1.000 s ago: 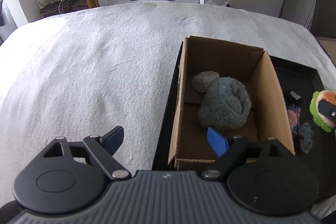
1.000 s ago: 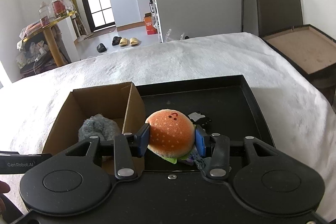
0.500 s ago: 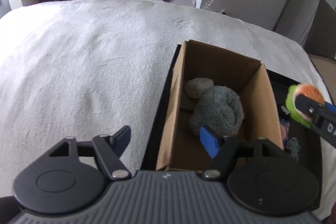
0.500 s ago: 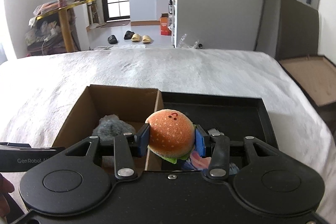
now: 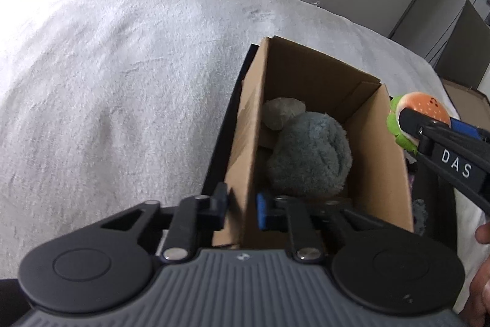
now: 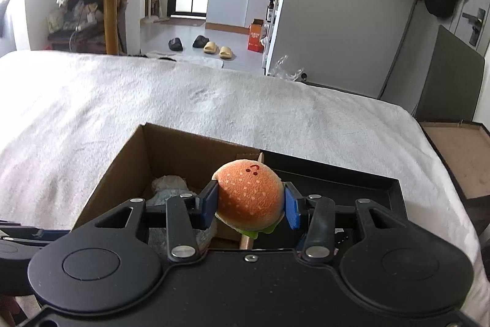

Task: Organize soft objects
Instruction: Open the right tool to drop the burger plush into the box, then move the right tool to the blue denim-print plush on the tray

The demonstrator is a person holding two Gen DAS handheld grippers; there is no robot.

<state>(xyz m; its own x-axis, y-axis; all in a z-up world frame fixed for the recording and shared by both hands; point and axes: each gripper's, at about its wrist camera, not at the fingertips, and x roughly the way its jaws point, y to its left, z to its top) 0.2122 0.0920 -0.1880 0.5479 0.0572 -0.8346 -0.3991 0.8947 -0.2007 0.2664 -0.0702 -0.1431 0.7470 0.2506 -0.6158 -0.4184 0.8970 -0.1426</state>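
An open cardboard box [image 5: 306, 75] stands on a black tray [image 6: 352, 183] on the bed. Inside the box lie a fluffy grey-blue plush [image 5: 309, 155] and a smaller pale grey plush [image 5: 281, 112]. My left gripper [image 5: 242, 210] is shut on the box's left wall near its near corner, one pad outside and one inside. My right gripper [image 6: 251, 206] is shut on an orange burger plush [image 6: 249, 189] with a green lettuce rim, held in the air above the box's right wall [image 6: 260, 157]. In the left wrist view the burger [image 5: 422, 109] hovers at the box's right edge.
A white fuzzy cover [image 5: 122, 81] spreads over the bed around the tray. Small dark and patterned items [image 5: 419, 210] lie in the tray to the right of the box. A person's hand [image 5: 480, 281] shows at the right edge. A brown board [image 6: 459, 155] lies beyond the bed's right side.
My left gripper's jaws went from wide open to clamped on the box's left wall. My right gripper carried the burger leftward, from over the tray to above the box's right wall.
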